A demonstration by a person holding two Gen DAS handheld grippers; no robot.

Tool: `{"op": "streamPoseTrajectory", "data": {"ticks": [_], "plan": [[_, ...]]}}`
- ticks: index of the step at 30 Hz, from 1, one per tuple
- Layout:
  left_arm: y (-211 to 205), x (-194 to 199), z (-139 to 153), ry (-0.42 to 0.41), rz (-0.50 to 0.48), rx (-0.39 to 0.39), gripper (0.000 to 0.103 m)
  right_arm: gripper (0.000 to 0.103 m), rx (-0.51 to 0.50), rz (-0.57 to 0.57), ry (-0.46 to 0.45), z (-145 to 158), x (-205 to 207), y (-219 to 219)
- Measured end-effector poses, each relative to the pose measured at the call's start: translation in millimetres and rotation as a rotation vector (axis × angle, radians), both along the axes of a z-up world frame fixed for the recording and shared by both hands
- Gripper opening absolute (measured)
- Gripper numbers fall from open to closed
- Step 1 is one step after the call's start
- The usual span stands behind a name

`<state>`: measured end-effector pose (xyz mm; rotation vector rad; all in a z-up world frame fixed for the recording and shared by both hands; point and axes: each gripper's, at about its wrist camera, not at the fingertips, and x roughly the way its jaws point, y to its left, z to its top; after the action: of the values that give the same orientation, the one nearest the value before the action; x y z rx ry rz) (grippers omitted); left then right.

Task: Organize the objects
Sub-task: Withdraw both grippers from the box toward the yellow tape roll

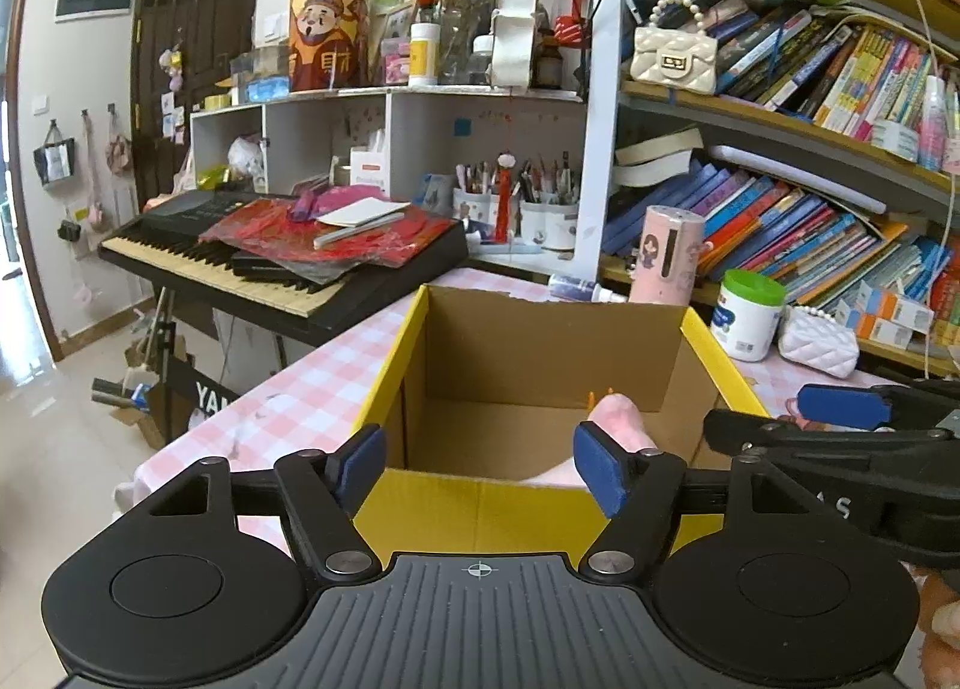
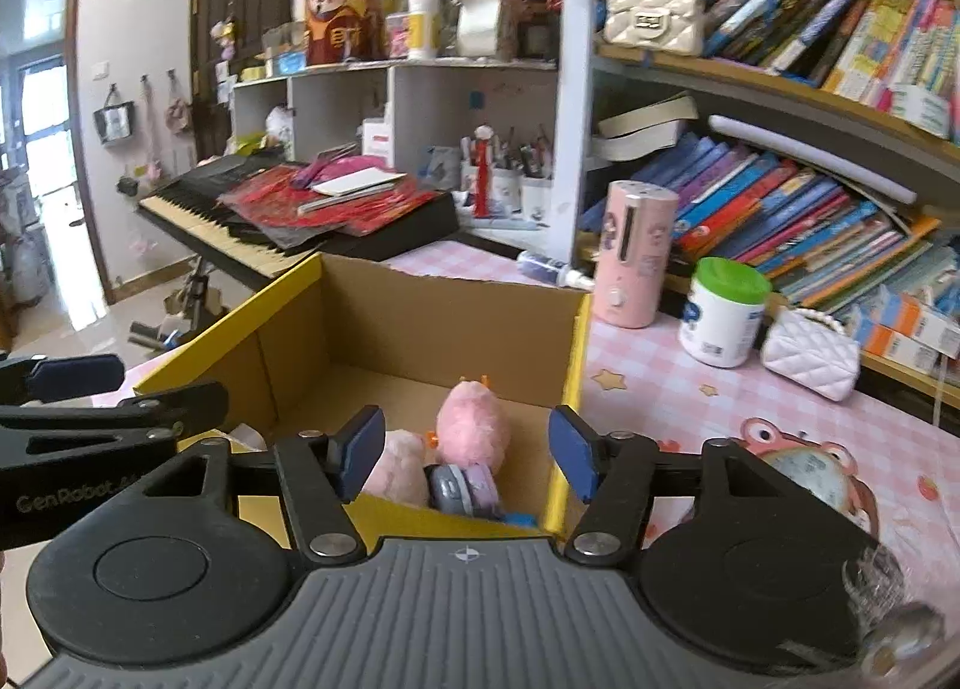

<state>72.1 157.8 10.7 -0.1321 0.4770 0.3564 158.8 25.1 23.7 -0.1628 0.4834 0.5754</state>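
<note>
Right wrist view: pink plush (image 2: 474,425) sits in box (image 2: 450,293); both tools spread, empty. Next: likely grab another bench (image 2: 690,395) item.

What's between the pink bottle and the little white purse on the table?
A white tub with a green lid stands between the pink bottle and the white quilted purse, on the pink checked tablecloth. The right wrist view shows it best.

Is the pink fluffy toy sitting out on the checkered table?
No, the pink plush toy lies inside the open yellow cardboard box, beside a grey and purple object, not on the pink checkered tablecloth.
</note>
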Motion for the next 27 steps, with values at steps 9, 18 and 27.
{"op": "streamPoseTrajectory", "data": {"ticks": [9, 18, 27], "plan": [[-4.3, -35.3, -3.8, 0.006, -0.033, -0.019, 0.072, 0.063, -0.025, -0.092, -0.001, -3.5, -39.2, -12.7], [-8.1, -75.0, -16.5, 0.085, -0.028, -0.045, 0.082, 0.078, -0.122, -0.159, 0.037, -23.7, -89.8, -18.8], [-17.1, -101.5, -30.0, 0.172, -0.061, -0.043, 0.089, 0.093, -0.184, -0.276, 0.099, -44.4, -121.6, -33.8]]}}
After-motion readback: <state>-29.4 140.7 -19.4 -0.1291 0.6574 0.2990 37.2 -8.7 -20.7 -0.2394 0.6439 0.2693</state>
